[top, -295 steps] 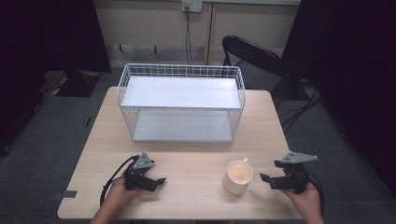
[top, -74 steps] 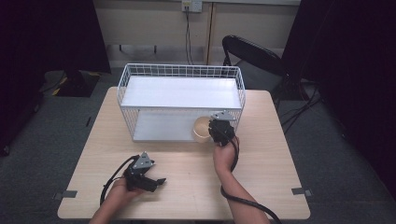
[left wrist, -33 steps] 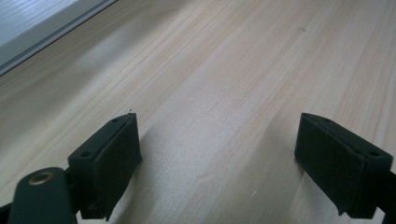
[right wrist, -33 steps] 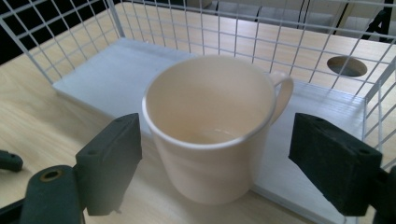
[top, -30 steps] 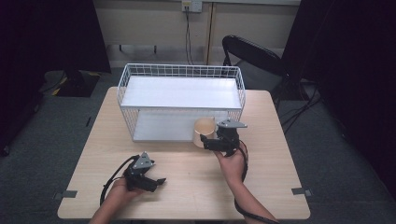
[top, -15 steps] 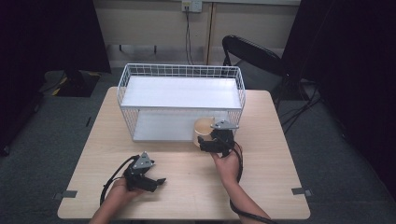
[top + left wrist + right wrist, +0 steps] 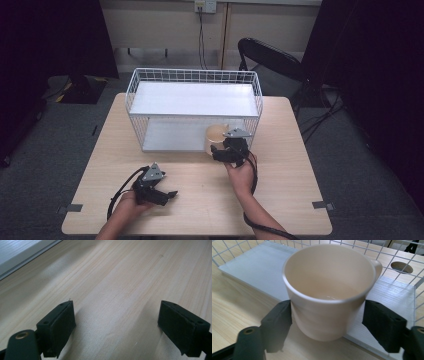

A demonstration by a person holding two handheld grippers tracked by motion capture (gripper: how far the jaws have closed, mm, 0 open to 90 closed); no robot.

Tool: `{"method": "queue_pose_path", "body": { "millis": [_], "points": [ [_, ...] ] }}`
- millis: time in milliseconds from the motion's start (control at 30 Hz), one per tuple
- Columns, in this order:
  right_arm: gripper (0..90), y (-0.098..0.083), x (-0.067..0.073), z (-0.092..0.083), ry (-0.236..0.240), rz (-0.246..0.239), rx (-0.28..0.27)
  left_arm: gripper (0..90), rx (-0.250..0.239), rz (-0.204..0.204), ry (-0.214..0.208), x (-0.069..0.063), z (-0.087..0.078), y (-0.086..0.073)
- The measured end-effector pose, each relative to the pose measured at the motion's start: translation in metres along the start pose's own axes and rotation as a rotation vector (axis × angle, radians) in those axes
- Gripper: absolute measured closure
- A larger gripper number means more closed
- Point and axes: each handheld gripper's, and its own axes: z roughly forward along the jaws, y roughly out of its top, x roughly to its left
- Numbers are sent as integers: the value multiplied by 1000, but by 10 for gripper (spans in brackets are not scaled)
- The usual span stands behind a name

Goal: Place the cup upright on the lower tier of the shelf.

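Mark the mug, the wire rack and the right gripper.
mug [image 7: 327,295], right gripper view, front wall.
wire rack [image 7: 192,76], high view, back rim.
right gripper [image 7: 327,322], right gripper view, midway between fingertips.

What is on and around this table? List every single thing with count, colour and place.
table: one, light wood, centre of the room.
wire rack: one, white, two shelves, on the far half of the table.
mug: one, cream, upright, at the front right edge of the rack's lower shelf.
folding chair: one, black, behind the table on the right.
wall socket: one, white, on the back wall, with a dark cable hanging from it.
left gripper: one, black, jaws open over bare table, near the front edge.
right gripper: one, black, its jaws have just been closing with the mug between them; whether the pads press is unclear.
left hand, right hand: one each, on the grippers.
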Motion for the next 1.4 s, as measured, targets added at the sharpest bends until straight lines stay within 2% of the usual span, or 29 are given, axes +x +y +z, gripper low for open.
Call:
{"method": "queue_pose_path", "body": {
  "millis": [167, 467, 633, 1267, 1400],
  "points": [
    [330, 0, 1, 1, 7, -17, 6, 138, 0, 0, 0, 0, 0, 0],
    [405, 1, 2, 4, 16, -18, 11, 138, 0, 0, 0, 0, 0, 0],
    [484, 2, 3, 6, 26, -17, 18, 138, 0, 0, 0, 0, 0, 0],
    [532, 12, 6, 16, 9, -19, 1, 138, 0, 0, 0, 0, 0, 0],
    [530, 12, 6, 19, 10, -1, -10, 138, 0, 0, 0, 0, 0, 0]
  ]
}}
